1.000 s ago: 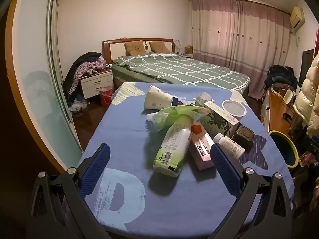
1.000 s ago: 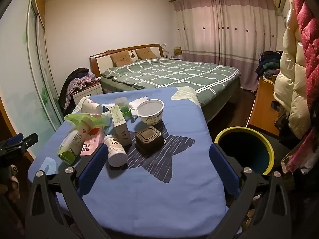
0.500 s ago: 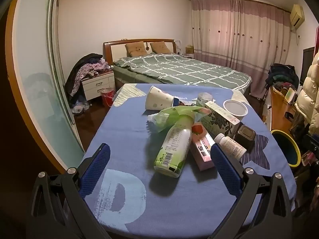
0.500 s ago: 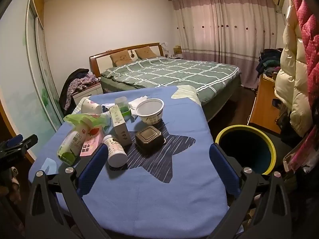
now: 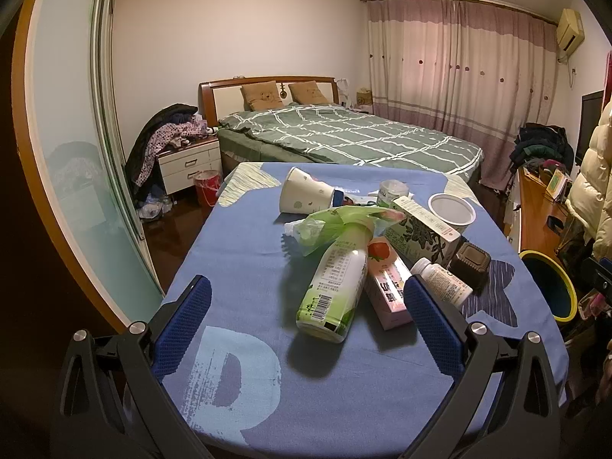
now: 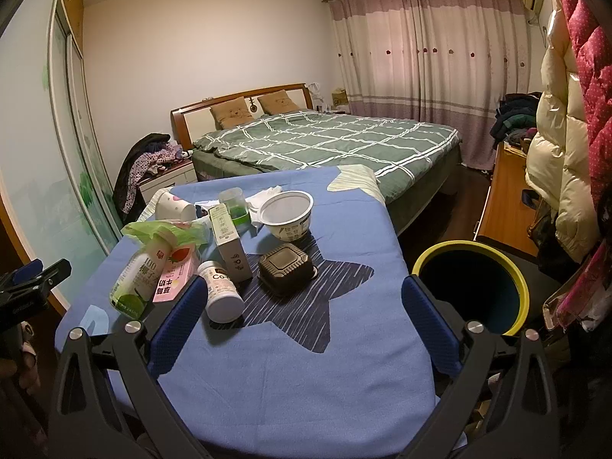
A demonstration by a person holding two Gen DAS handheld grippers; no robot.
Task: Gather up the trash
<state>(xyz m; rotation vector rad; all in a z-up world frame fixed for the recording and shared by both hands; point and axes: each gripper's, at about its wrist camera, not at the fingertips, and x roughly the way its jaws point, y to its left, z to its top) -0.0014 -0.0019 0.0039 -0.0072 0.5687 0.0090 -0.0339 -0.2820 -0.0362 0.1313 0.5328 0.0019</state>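
Bedroom clutter surrounds a blue-clothed bench (image 5: 237, 267) where the trash sits in one heap, with the bin (image 6: 472, 287) on the floor off its right side. My left gripper (image 5: 306, 313) hangs over the near edge with its jaws wide apart and nothing between them; dead ahead of it lies the bottle (image 5: 334, 287), on its side, base toward me. My right gripper (image 6: 302, 317) is likewise spread and empty, with the small jar (image 6: 222, 292) just beside its left finger and the dark box (image 6: 285, 273) a little ahead. I judge everything here light and probably empty. The bottle looks like smooth plastic, round and liable to roll or squirt out of a pinch, so I would close across its mid-body, square to its axis. The pink carton (image 5: 386, 287) leans against it and should crush if squeezed hard; its narrow faces are the place to grip. The green bag (image 5: 329, 225) draped on the bottle's neck is limp film and may drag along. The jar is stiff and short, an easy grab across its waist. The cup (image 5: 302, 195) and bowl (image 6: 287, 214) farther ahead look thin-walled, so I would take them by the rim, gently.
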